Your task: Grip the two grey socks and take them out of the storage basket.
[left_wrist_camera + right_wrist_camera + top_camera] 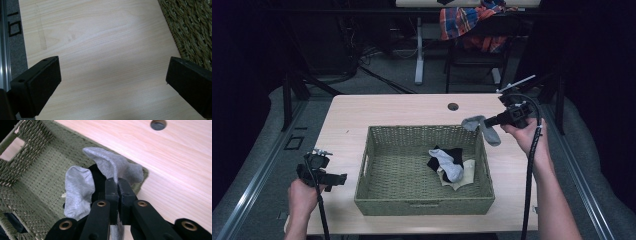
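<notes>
A grey sock (110,167) was clamped in the right gripper's (117,182) jaws, right of centre in the high view, above the basket's (377,195) far right corner. The left gripper's (112,80) jaws were spread, empty, over the bench (100,50) at lower left.

basket (377,200): table (387,107) centre | socks pile (451,164): in basket, right | held sock (484,127): over basket's far-right corner

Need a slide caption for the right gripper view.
Right tongs shut on a grey sock over the woven basket's corner.
</notes>
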Tool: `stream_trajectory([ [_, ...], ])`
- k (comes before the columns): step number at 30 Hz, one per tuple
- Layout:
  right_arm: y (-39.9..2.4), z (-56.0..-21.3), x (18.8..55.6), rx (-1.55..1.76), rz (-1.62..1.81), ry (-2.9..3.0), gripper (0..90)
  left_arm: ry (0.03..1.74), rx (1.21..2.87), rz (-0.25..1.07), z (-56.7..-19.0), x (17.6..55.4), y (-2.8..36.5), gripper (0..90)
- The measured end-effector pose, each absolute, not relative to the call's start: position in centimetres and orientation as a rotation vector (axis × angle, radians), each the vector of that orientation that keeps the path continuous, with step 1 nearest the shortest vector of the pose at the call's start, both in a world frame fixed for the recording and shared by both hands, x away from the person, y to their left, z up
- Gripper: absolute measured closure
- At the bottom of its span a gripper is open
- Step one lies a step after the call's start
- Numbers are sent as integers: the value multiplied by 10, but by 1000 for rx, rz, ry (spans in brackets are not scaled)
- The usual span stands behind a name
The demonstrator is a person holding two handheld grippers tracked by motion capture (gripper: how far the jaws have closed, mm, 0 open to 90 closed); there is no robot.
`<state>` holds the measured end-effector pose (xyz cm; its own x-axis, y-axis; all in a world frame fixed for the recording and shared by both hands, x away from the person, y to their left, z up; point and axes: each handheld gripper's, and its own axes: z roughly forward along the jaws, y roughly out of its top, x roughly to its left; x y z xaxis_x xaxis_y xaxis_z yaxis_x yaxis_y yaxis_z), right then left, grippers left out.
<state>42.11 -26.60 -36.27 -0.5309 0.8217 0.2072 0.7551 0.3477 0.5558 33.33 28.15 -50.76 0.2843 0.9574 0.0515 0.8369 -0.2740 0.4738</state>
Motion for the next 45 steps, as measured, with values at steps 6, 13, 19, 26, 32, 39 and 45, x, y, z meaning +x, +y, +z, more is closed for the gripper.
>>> stream_trajectory([
  [6,-295,-360,419,1534,935,2411,883,1627,2202,474,-507,333,282,1],
  [13,-317,-367,420,1612,900,2354,884,1627,2201,473,-507,333,282,1],
  [19,-327,-379,425,1675,856,2338,885,1627,2206,474,-507,333,282,1],
  [26,-337,-403,434,1733,777,2356,885,1627,2206,476,-507,333,282,1],
  [32,-339,-418,439,1764,726,2365,886,1626,2206,476,-507,333,282,1],
  [39,-336,-447,447,1797,624,2386,885,1627,2206,472,-507,333,281,1],
  [45,-336,-470,453,1840,540,2412,885,1624,2209,472,-507,334,281,1],
])
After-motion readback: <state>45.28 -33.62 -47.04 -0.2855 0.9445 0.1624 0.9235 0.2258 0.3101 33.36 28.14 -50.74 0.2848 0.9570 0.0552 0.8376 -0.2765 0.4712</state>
